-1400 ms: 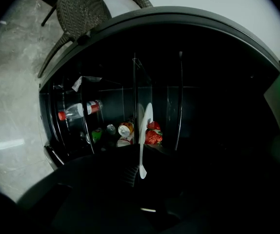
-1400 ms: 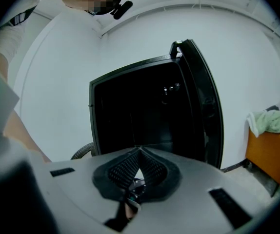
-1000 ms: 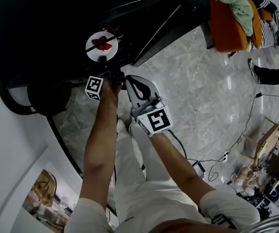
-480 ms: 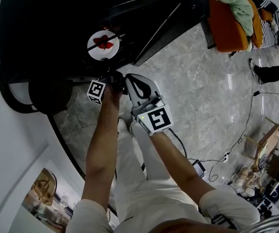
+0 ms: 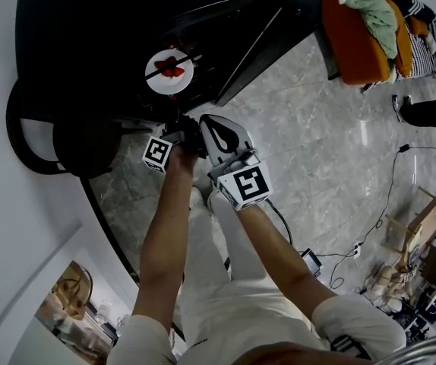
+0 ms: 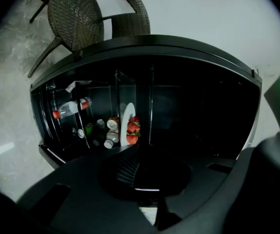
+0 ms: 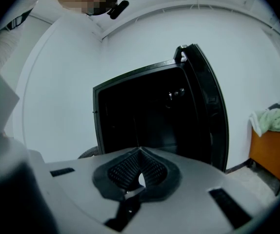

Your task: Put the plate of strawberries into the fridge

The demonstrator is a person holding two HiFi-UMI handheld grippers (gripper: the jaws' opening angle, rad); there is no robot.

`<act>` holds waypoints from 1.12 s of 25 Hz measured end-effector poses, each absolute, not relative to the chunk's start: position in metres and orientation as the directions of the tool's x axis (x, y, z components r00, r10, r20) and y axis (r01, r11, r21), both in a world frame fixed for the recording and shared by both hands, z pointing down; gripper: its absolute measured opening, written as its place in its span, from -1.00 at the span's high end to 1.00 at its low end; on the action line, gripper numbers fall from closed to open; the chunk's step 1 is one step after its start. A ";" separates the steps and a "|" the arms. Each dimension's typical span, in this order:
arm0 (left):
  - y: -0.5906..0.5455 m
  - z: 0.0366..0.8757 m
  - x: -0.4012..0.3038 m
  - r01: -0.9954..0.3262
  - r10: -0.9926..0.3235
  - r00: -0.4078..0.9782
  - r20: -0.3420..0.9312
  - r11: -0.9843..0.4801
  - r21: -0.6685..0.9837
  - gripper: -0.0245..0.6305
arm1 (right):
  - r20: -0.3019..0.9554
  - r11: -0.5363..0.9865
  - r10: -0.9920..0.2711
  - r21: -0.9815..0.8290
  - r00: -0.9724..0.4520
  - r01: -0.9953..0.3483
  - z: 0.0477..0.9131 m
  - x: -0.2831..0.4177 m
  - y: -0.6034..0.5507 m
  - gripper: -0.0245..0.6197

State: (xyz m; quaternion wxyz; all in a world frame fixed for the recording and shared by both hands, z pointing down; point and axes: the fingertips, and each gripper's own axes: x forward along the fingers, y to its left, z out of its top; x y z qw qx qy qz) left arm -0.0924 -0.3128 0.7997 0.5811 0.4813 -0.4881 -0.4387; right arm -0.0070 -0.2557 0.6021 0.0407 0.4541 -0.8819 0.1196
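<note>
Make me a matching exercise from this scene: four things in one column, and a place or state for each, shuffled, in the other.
1. plate of strawberries
2. green cloth
3. fridge door
4. right gripper

A. jaws together, nothing between them
B. inside the fridge
C. swung open
D. lying on the orange seat

Pairs: 1-B, 2-D, 3-C, 4-A

Left forearm and right forearm reach toward 12 o'clock. Left gripper: jaws closing, nothing between. Right gripper, just beside at 3 o'clock: jaws together, empty.
</note>
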 end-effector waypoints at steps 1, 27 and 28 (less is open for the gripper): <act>-0.311 0.795 -0.093 0.037 -0.981 0.144 0.132 0.138 0.990 0.84 | 0.178 0.559 -0.792 -0.173 -0.584 -0.811 0.600 -0.008 -0.256 0.89; -0.240 0.564 -0.097 -0.291 -0.940 0.336 -0.063 -0.167 0.942 0.93 | 0.155 0.521 -0.814 -0.230 -0.559 -0.822 0.490 -0.016 -0.211 0.89; -0.235 0.555 -0.097 -0.332 -0.935 0.351 -0.057 -0.181 0.926 0.92 | 0.154 0.517 -0.817 -0.233 -0.556 -0.824 0.486 -0.017 -0.210 0.89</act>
